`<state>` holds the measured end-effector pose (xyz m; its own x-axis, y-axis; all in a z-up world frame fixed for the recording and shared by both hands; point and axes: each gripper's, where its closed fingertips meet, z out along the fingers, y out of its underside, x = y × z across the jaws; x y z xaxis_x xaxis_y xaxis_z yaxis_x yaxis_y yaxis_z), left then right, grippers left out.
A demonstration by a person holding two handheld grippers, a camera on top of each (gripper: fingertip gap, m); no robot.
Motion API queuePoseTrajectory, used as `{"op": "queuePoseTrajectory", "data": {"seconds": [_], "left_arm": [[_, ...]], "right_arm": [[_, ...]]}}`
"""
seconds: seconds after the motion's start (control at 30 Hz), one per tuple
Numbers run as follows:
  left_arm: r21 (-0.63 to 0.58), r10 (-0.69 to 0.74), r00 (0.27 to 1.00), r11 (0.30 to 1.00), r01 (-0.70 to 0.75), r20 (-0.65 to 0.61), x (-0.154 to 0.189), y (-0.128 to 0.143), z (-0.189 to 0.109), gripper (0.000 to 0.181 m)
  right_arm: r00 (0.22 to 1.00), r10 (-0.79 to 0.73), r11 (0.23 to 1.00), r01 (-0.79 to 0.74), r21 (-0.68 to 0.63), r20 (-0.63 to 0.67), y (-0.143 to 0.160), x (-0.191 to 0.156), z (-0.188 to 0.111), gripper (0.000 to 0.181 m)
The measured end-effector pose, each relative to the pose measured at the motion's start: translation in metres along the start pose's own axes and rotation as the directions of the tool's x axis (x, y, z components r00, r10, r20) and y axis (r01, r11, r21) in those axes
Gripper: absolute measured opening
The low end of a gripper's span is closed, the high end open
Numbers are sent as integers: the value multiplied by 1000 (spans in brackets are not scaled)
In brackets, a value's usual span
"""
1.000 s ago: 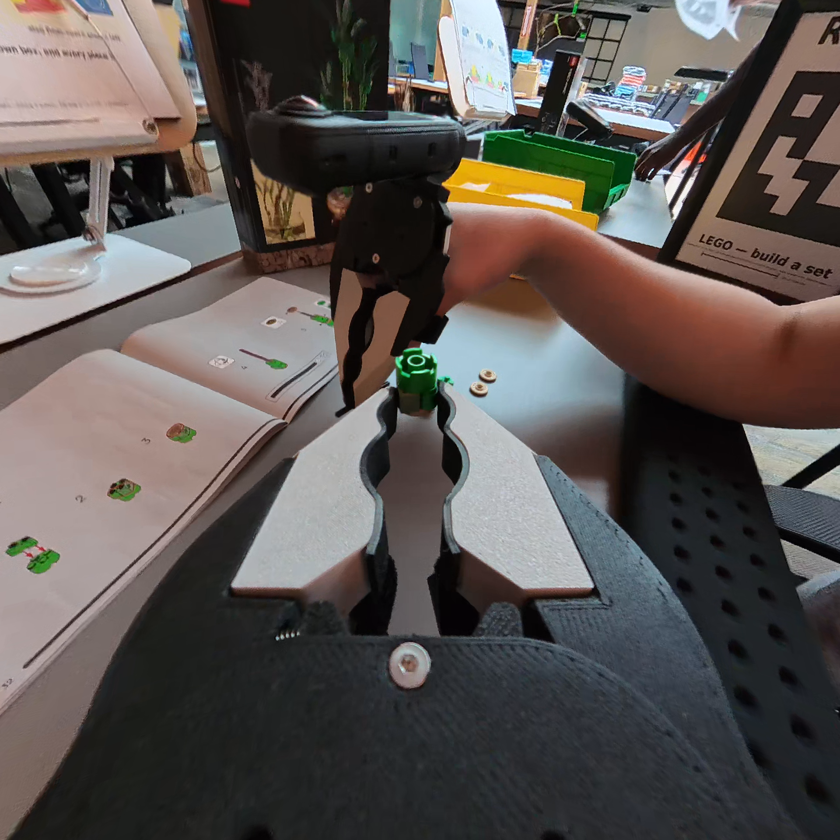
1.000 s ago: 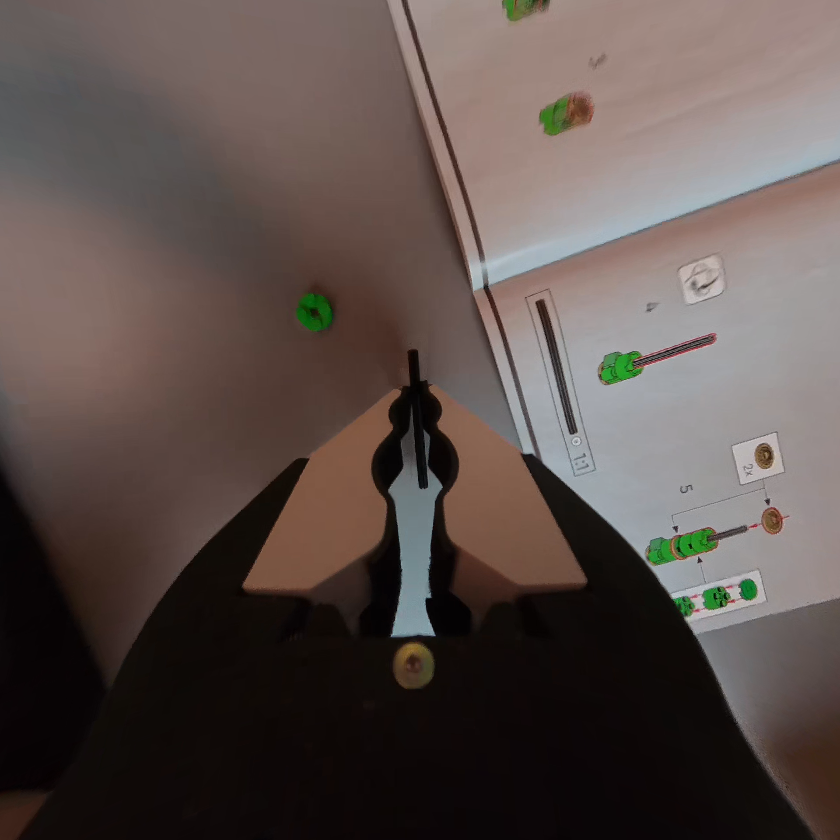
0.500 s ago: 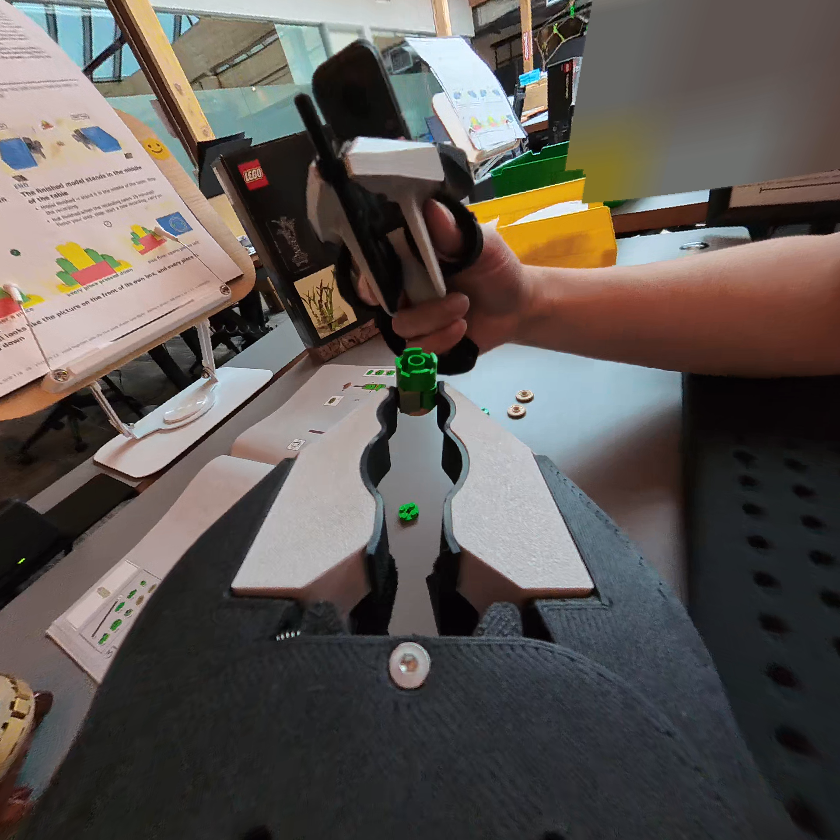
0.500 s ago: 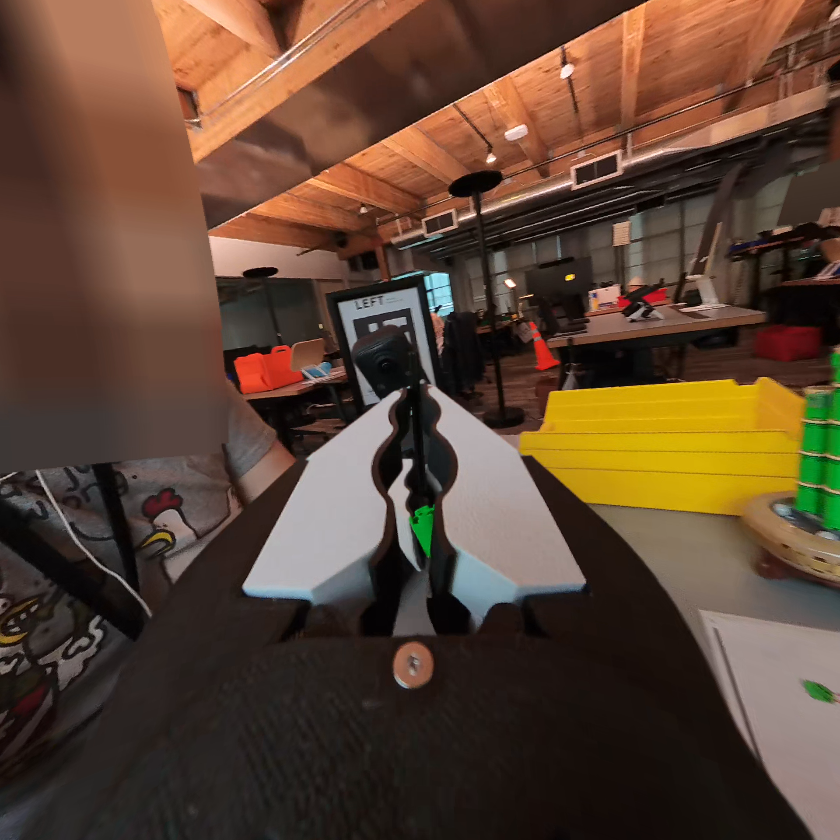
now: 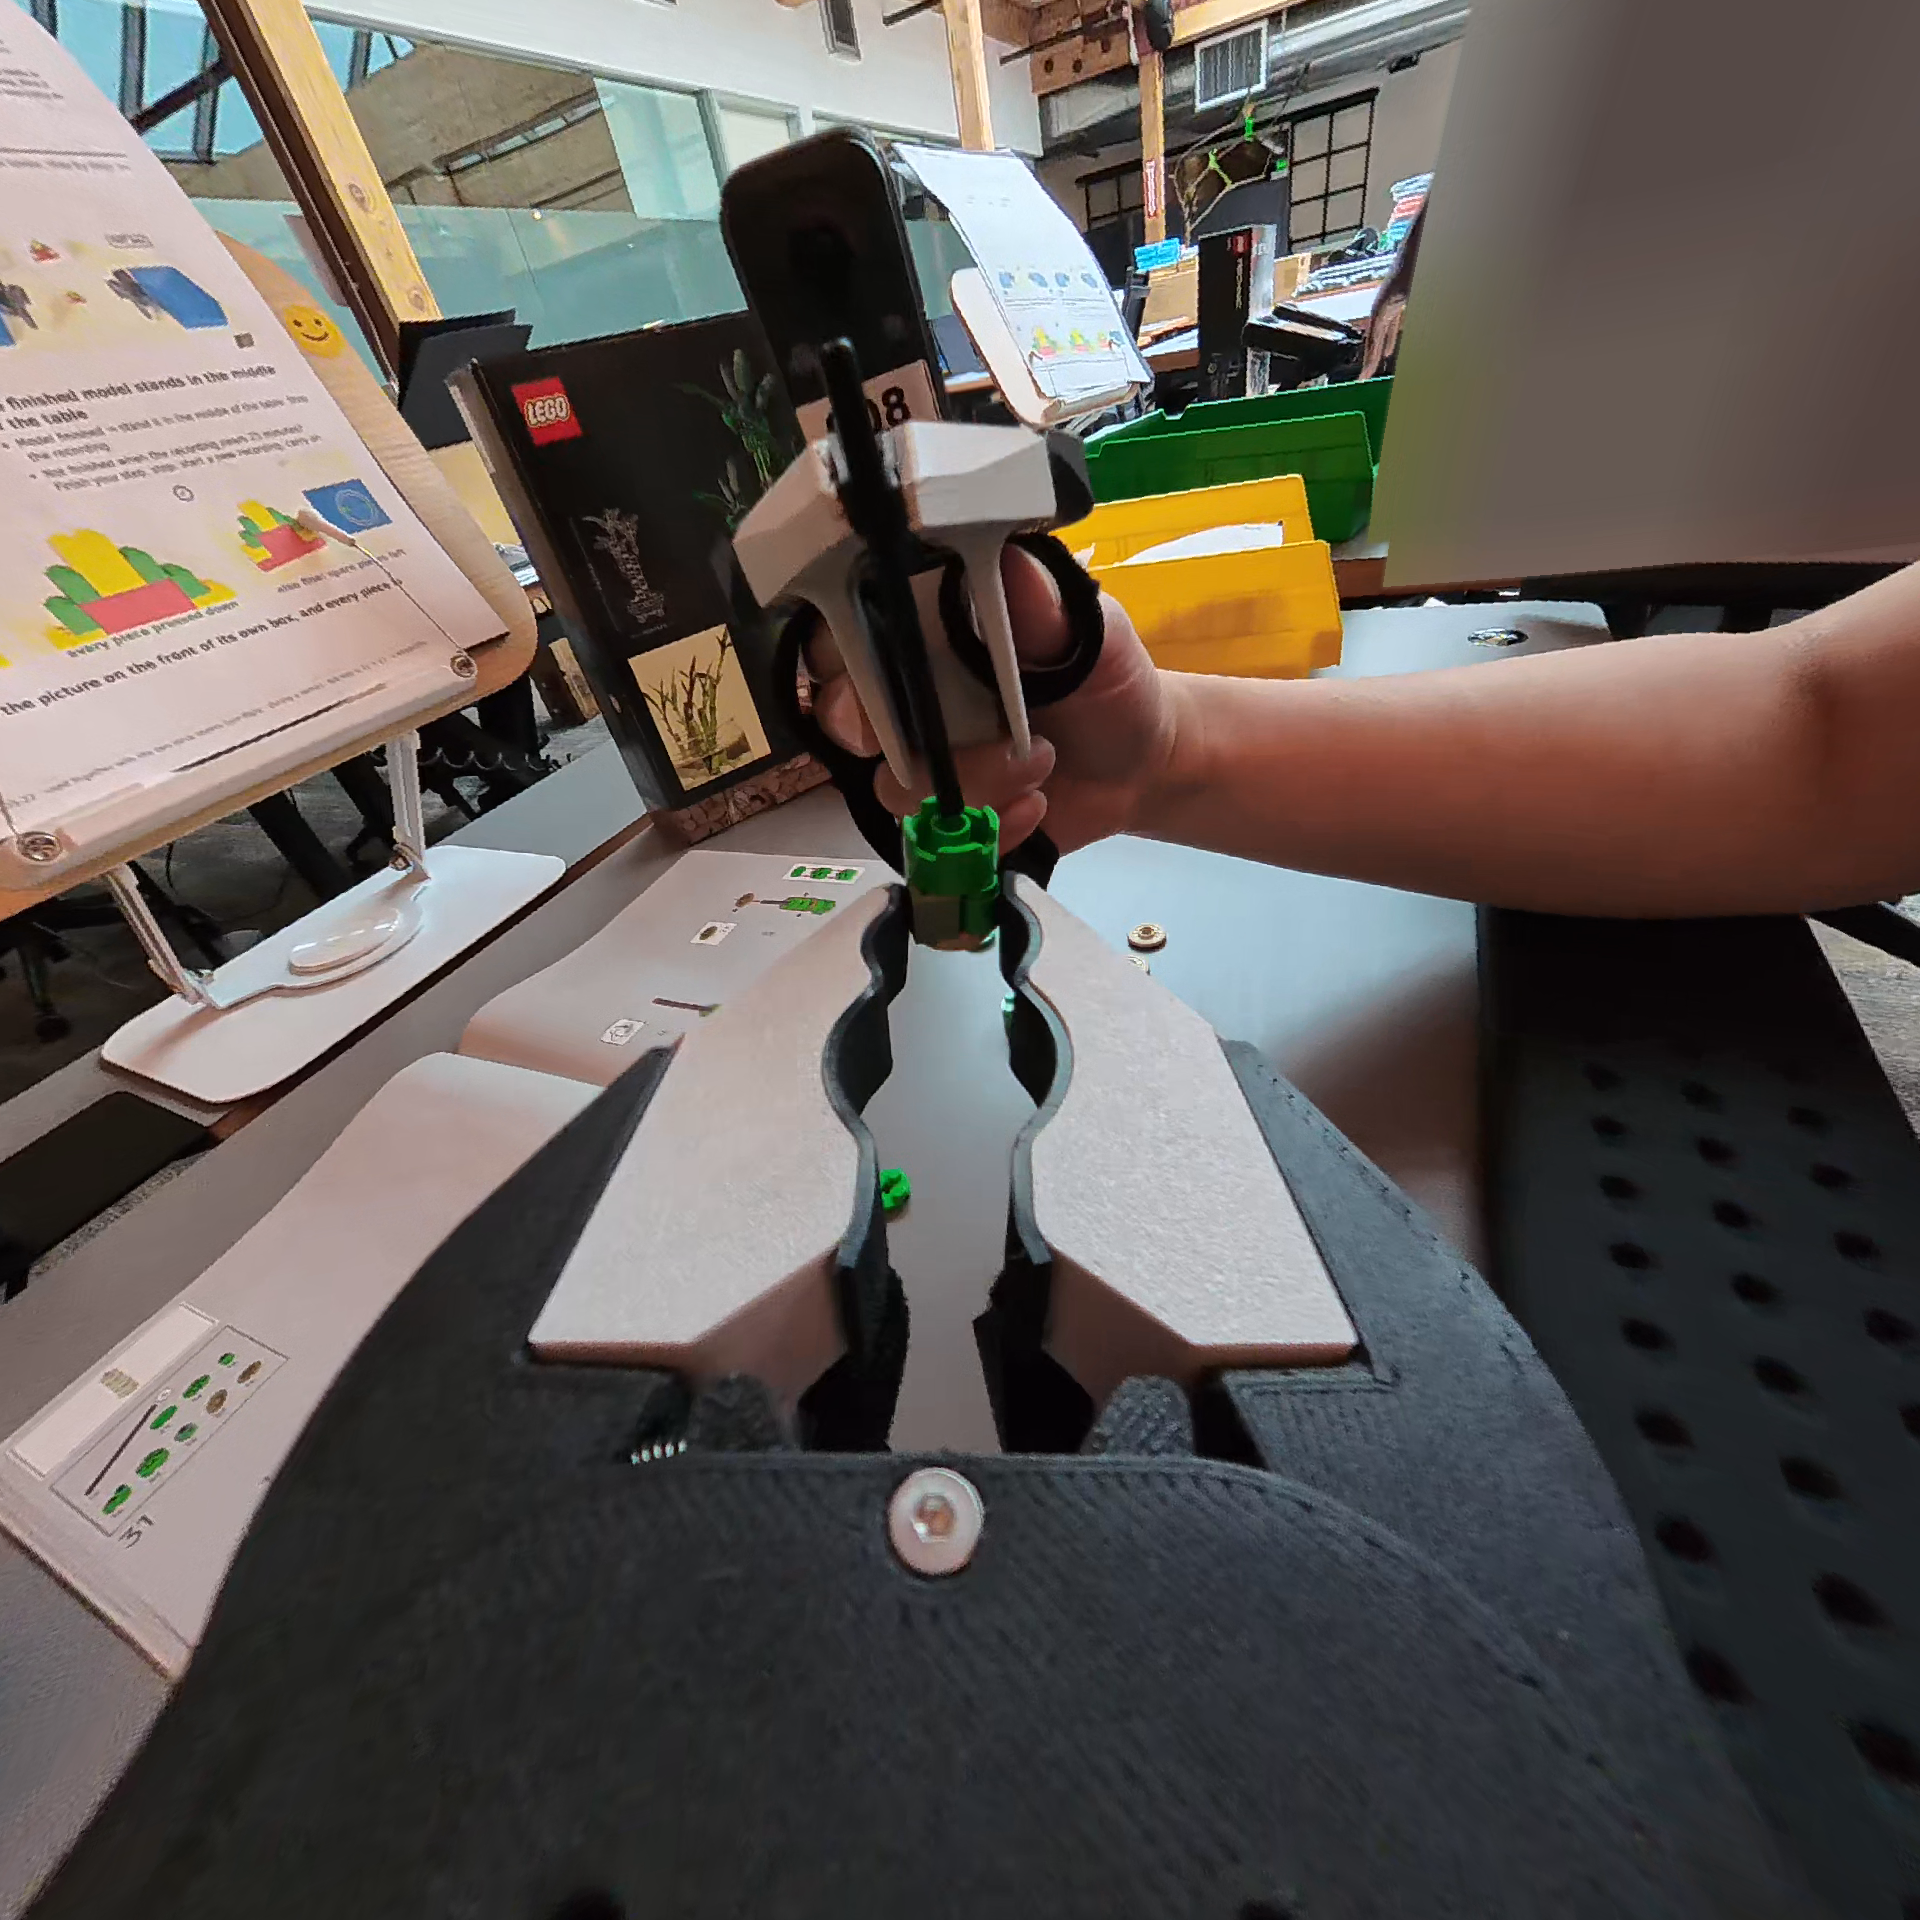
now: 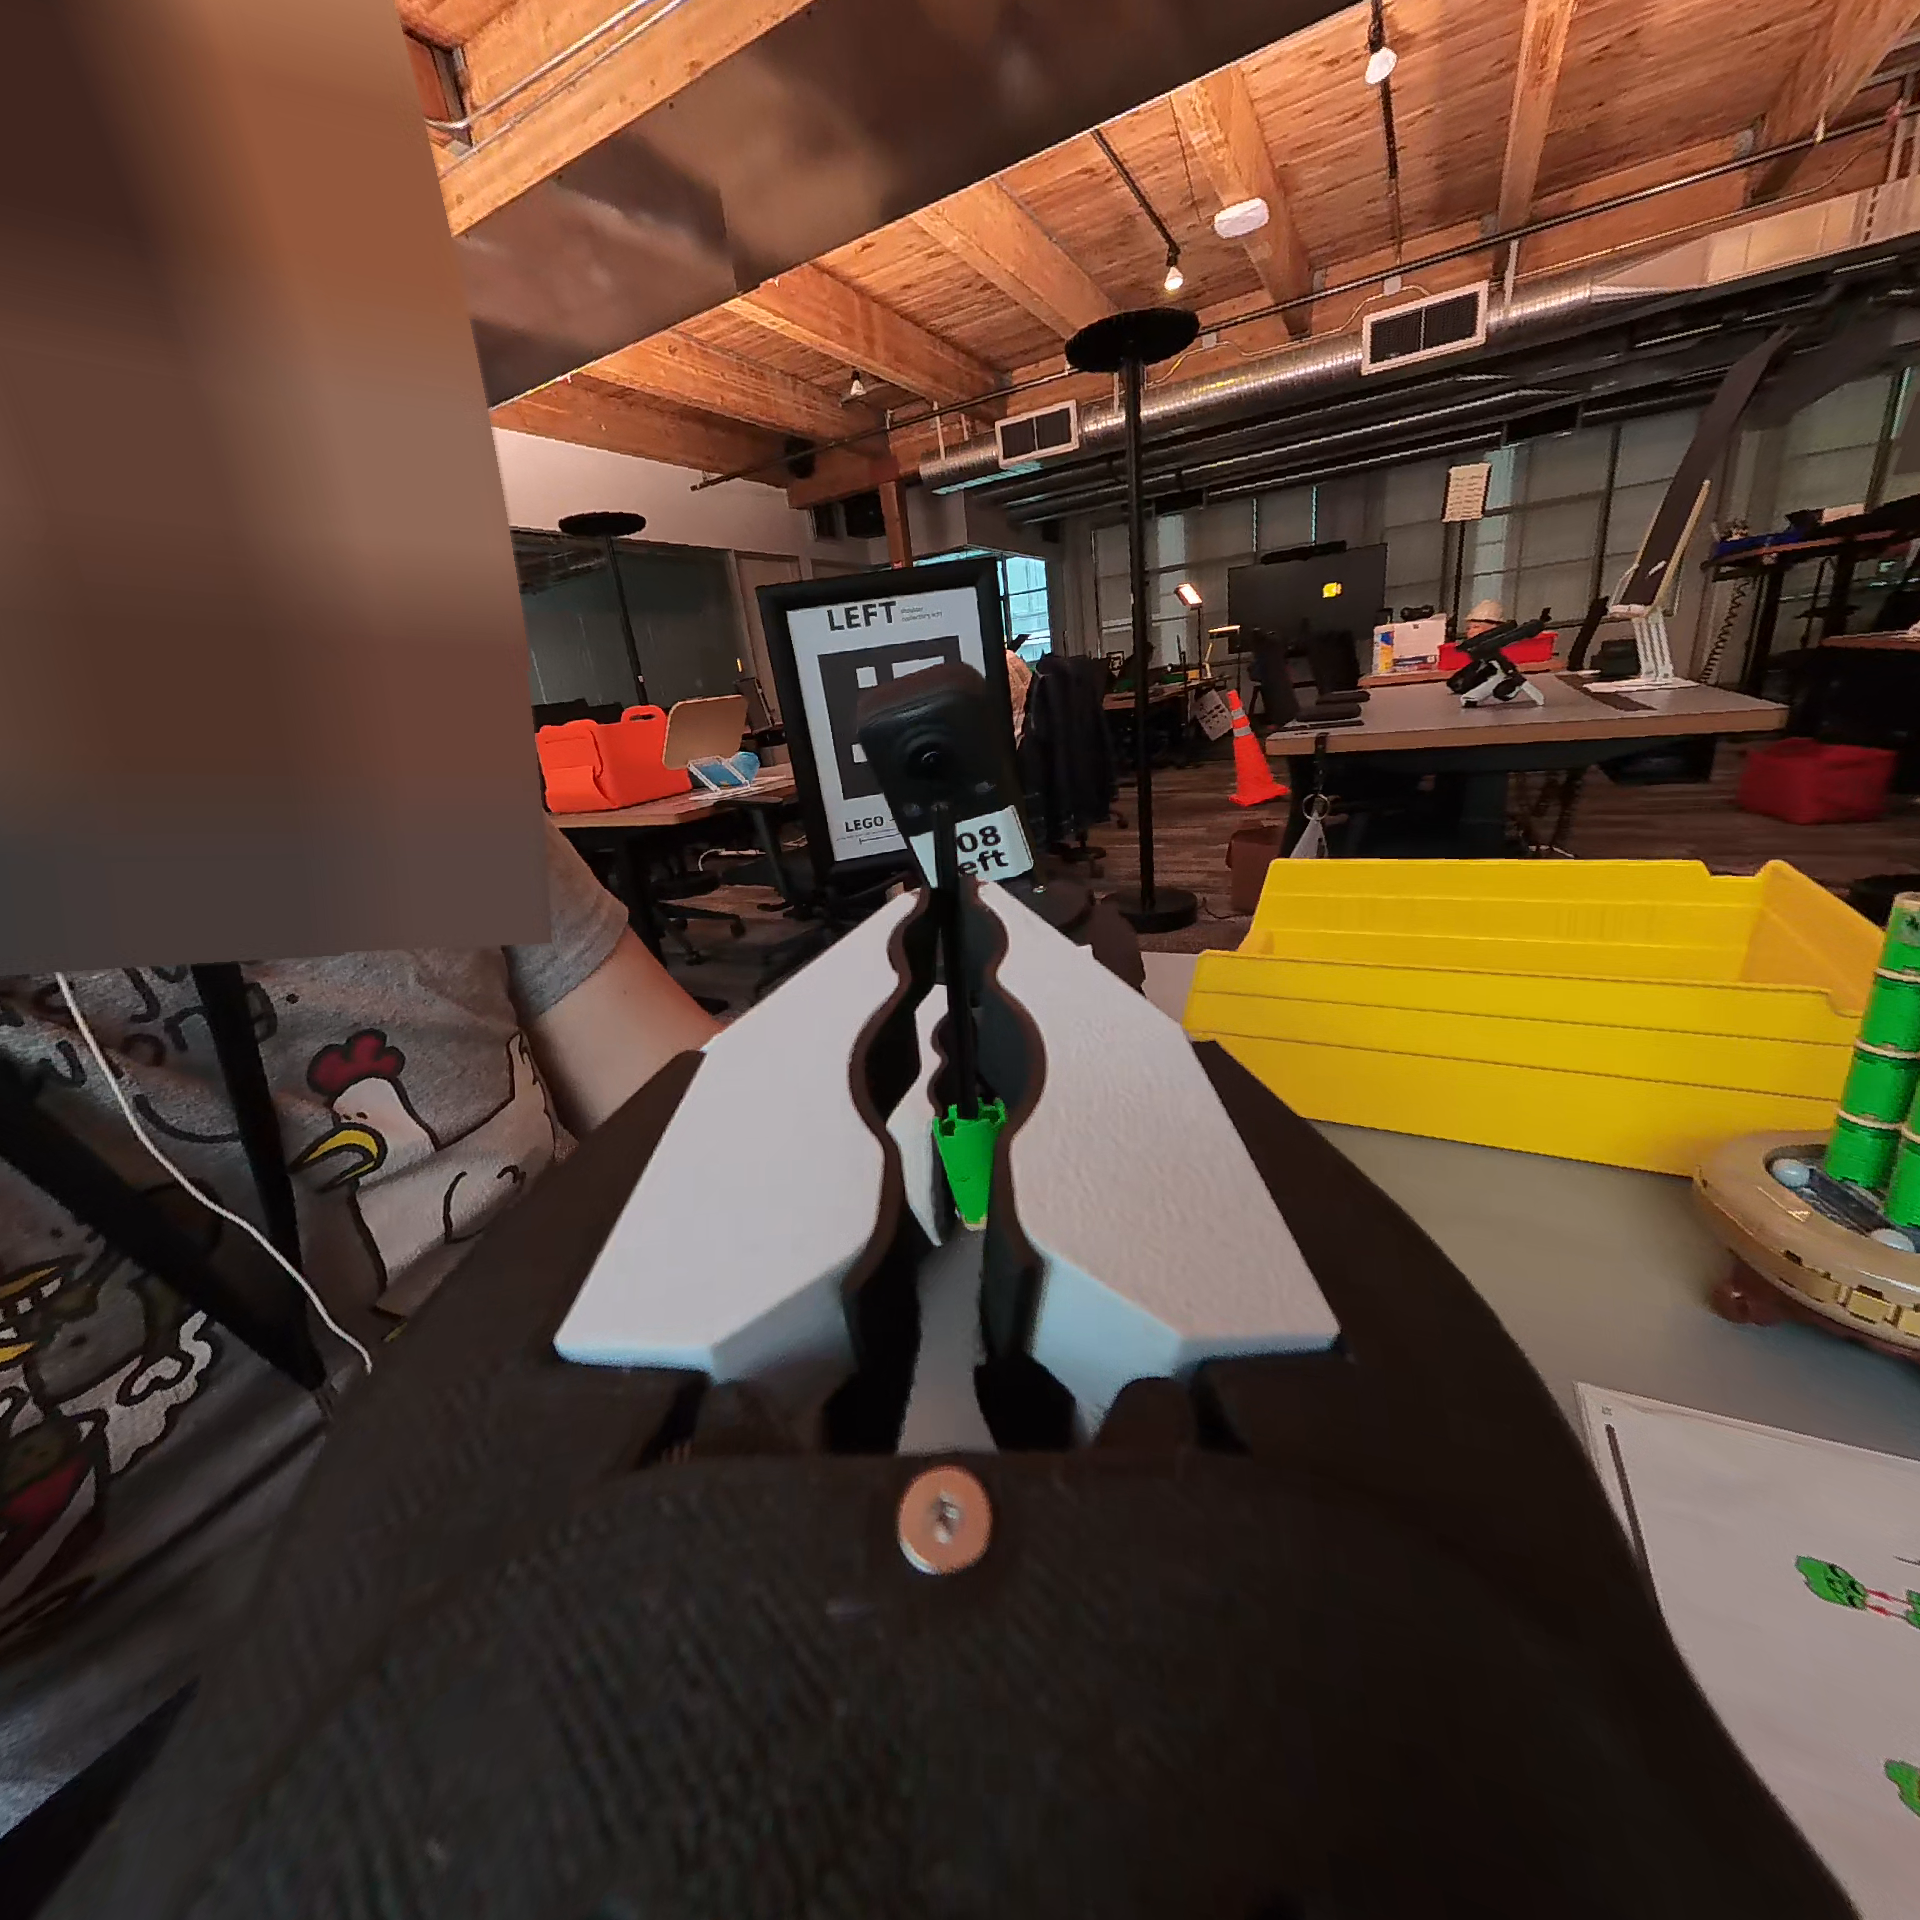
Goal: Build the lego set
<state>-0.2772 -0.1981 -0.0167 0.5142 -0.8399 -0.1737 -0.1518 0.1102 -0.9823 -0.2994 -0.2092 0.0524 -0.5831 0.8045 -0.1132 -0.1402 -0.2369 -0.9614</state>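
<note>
Black rod meeting the green round piece, both tongs occupied.

My left gripper pinched the ribbed green round piece at its matte white fingertips; my right gripper clamped narrowly on the thin black rod, whose lower end entered that piece above the grey table, near the open booklet.

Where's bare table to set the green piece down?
Bare table lies between the booklet and the black chair, nearer than the tan disc. Crowded: a loose green stud below the left tongs, yellow bins behind.
</note>
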Motion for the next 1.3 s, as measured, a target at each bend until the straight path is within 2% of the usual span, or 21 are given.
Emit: {"op": "queuePoseTrajectory", "data": {"seconds": [0.37, 0.6, 0.7, 0.9, 1.1, 1.3], "left_arm": [[-23, -62, 998, 998, 62, -30, 1, 6, 2, 15], [6, -81, 977, 996, 84, -198, 27, -2, 2, 15], [-12, -86, 968, 996, 85, -235, 34, 0, 3, 15], [-55, -124, 990, 991, 121, -61, 3, 11, 5, 15], [-23, -185, 981, 982, 187, 61, -23, 11, -3, 15], [-100, -168, 975, 978, 183, 144, -33, 26, -2, 15]], "right_arm": [[1000, -27, 999, 28, -47, 4, 11, 0, 1, 2], [984, 38, 998, -27, -64, 176, 10, -27, 0, 2], [981, 50, 995, -34, -90, 190, 14, -30, -2, 3], [995, -84, 991, 79, -106, -44, 14, 4, -4, 2], [944, -223, 973, 201, -110, -244, 6, 28, -7, 2], [925, -264, 959, 221, -179, -274, 20, 36, -5, 2]]}}
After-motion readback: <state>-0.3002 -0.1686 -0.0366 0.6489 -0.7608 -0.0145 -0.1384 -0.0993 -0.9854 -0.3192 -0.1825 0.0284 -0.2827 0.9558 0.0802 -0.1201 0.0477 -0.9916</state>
